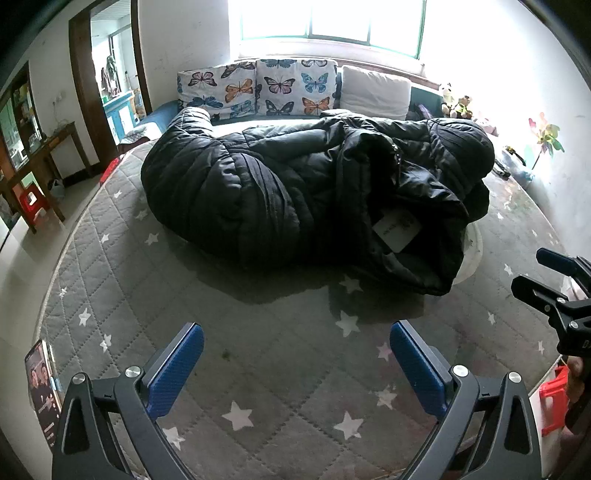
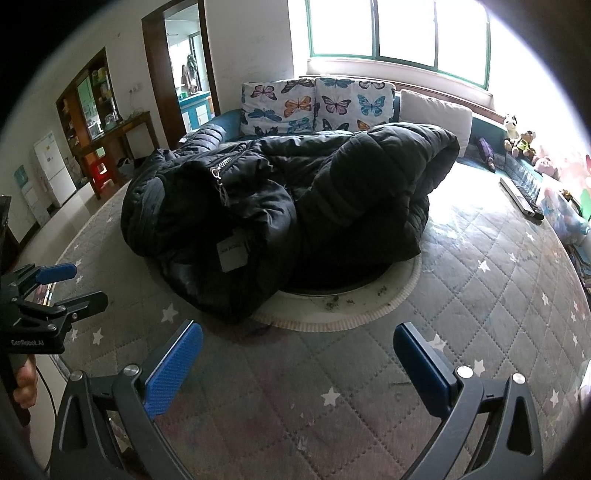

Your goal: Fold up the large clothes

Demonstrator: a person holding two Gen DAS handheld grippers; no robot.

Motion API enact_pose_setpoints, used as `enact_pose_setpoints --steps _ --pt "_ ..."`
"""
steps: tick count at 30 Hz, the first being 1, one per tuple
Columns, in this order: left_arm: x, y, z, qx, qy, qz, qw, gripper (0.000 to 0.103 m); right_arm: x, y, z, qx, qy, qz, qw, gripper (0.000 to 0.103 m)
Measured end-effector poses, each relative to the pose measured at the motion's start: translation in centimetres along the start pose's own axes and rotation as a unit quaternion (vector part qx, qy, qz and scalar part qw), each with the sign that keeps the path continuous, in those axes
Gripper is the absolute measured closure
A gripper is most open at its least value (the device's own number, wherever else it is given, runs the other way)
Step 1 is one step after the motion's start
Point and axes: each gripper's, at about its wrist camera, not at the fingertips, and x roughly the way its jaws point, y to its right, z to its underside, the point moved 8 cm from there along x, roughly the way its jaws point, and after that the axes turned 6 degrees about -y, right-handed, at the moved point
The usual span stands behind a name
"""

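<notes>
Nearest the lens, left gripper (image 1: 295, 363) with blue fingers (image 1: 175, 369) spread wide, nothing between them, hovering over the grey star-quilted surface (image 1: 277, 387). Same for the right gripper (image 2: 297, 363): fingers (image 2: 173, 369) wide apart, empty, above the quilted cover. Each gripper also visible in the other's view, at 3 o'clock in the left wrist view and at 9 o'clock in the right wrist view, a hand on the handle below.

Further out, at 12 o'clock from both grippers and well apart from them, a black puffer jacket (image 1: 295, 184) lying in a loose heap on the quilted surface, partly over a white round mat (image 2: 332, 314). Rumpled, puffed up, front open, white label (image 2: 232, 254) on the lining showing, zipper (image 2: 218, 171) exposed near the collar. One sleeve (image 1: 192, 118) flung toward 11 o'clock, the other side doubled over in a bulky roll toward 2 o'clock.

Judgement on progress: barely begun. No flat panel, no tidy edges, nothing gripped. Left to do: spread it out flat, bring the sleeves in, fold the body over.

Long axis roughly from 9 to 3 o'clock across the left wrist view; collar and label end apparently toward the near right, hem end hard to make out in the bunching.

Beyond, butterfly cushions (image 1: 255, 90) and a bright window (image 1: 328, 18).
</notes>
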Motion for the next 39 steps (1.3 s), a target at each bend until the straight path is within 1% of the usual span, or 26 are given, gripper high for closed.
enact_pose_setpoints --steps 12,16,19,21,24,28,30,34,36,37,39 --pt "0.3 -0.8 -0.6 0.0 -0.001 -0.011 0.9999 0.0 0.4 -0.3 -0.7 -0.011 0.0 0.001 1.0 0.0" --pt "0.3 -1.7 -1.5 -0.005 0.0 -0.007 1.0 0.0 0.5 -0.3 -1.4 -0.016 0.003 -0.003 1.0 0.0" --pt "0.1 -2.8 -2.5 -0.006 0.006 -0.018 0.9998 0.0 0.7 -0.1 -2.3 -0.023 0.003 -0.005 1.0 0.0" --pt "-0.1 -3.6 -3.5 -0.004 0.012 -0.025 0.9996 0.0 0.8 0.1 -3.2 -0.024 0.005 -0.013 1.0 0.0" --pt "-0.2 -5.3 -5.3 -0.014 0.017 -0.03 0.9993 0.0 0.9 0.7 -4.9 -0.027 0.013 -0.009 1.0 0.0" --pt "0.1 -8.0 -7.9 -0.049 0.019 -0.033 0.9981 0.0 1.2 2.7 -7.6 -0.01 0.023 0.002 1.0 0.0" --pt "0.6 -9.3 -8.8 -0.07 0.007 -0.034 0.997 0.0 1.6 4.2 -9.1 0.006 0.026 0.01 1.0 0.0" --pt "1.9 -10.7 -10.0 -0.105 -0.012 -0.001 0.9944 0.0 2.9 6.0 -10.4 0.026 0.021 0.018 0.999 0.0" --pt "2.5 -11.2 -10.3 -0.119 -0.017 0.006 0.9927 0.0 3.8 6.8 -10.7 0.036 0.013 0.023 0.999 0.0" --pt "2.8 -11.3 -10.4 -0.126 -0.019 0.012 0.9917 0.0 4.2 6.9 -10.7 0.04 0.01 0.019 0.999 0.0" --pt "3.6 -11.6 -10.6 -0.147 -0.027 0.037 0.9881 0.0 5.1 7.0 -10.6 0.051 0.001 0.004 0.999 0.002"
